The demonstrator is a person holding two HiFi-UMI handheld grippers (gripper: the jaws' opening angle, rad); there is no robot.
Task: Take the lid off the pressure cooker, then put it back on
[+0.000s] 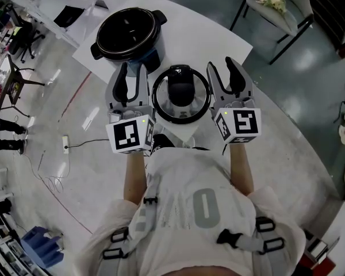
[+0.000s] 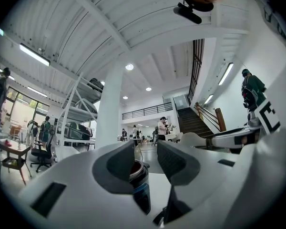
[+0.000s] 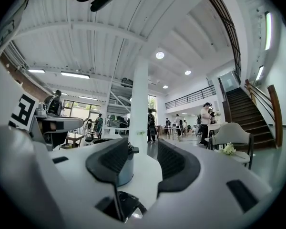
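From above, the pressure cooker (image 1: 126, 33) stands open at the far side of the white tabletop (image 1: 218, 39). Its round lid (image 1: 181, 94) lies flat nearer the person, its black handle running lengthwise away from them. The left tool (image 1: 132, 69) and right tool (image 1: 223, 66) flank the lid, both pointing away. Each cube bears square black-and-white markers, and the person's shirt shows a large figure like a 0.

In the left gripper view, the left tool (image 2: 146, 149) has its jaws partly apart with nothing gripped. The cooker (image 2: 139, 175) stands beyond the gap, the print on its blue label too small to read.

In the right gripper view, the right tool (image 3: 143, 151) is likewise partly spread and empty. The lid (image 3: 124, 206) lies low beside its left jaw.
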